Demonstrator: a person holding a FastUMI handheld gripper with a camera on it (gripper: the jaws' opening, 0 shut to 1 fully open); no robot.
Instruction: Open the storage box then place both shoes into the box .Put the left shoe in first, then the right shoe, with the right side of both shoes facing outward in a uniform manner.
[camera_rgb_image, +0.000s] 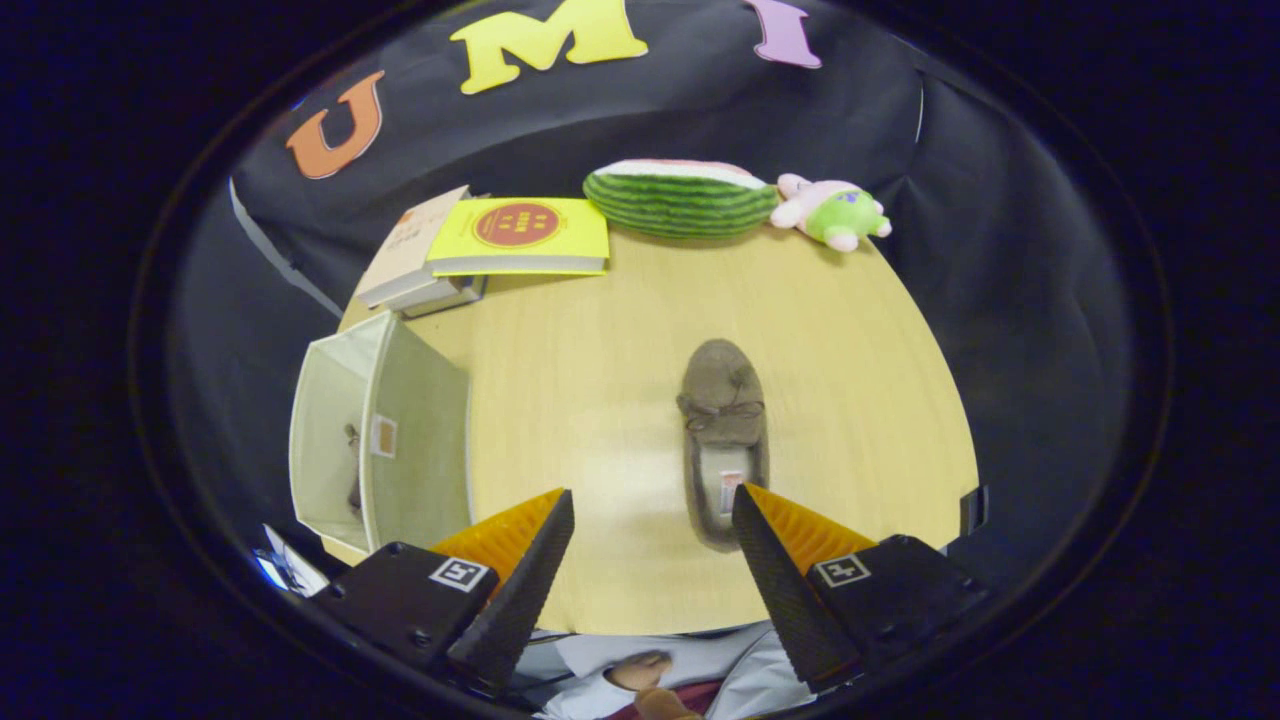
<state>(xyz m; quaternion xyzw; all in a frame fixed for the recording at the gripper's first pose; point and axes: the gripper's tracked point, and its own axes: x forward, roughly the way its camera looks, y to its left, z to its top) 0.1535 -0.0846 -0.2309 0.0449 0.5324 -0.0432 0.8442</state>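
A brown moccasin shoe (722, 435) with a small bow lies on the wooden table (600, 380), toe pointing away, its heel just at the tip of my right finger. The pale storage box (385, 430) stands at the table's left edge, beside my left finger, its opening facing left. Something dark shows inside it (353, 470), possibly the other shoe; I cannot tell for sure. My gripper (652, 505) hovers above the table's near edge, open wide, with nothing between its fingers.
Stacked books with a yellow one on top (520, 238) lie at the far left of the table. A plush watermelon slice (680, 198) and a small pink-and-green plush toy (835, 212) sit along the far edge. A person's clothing shows below the fingers.
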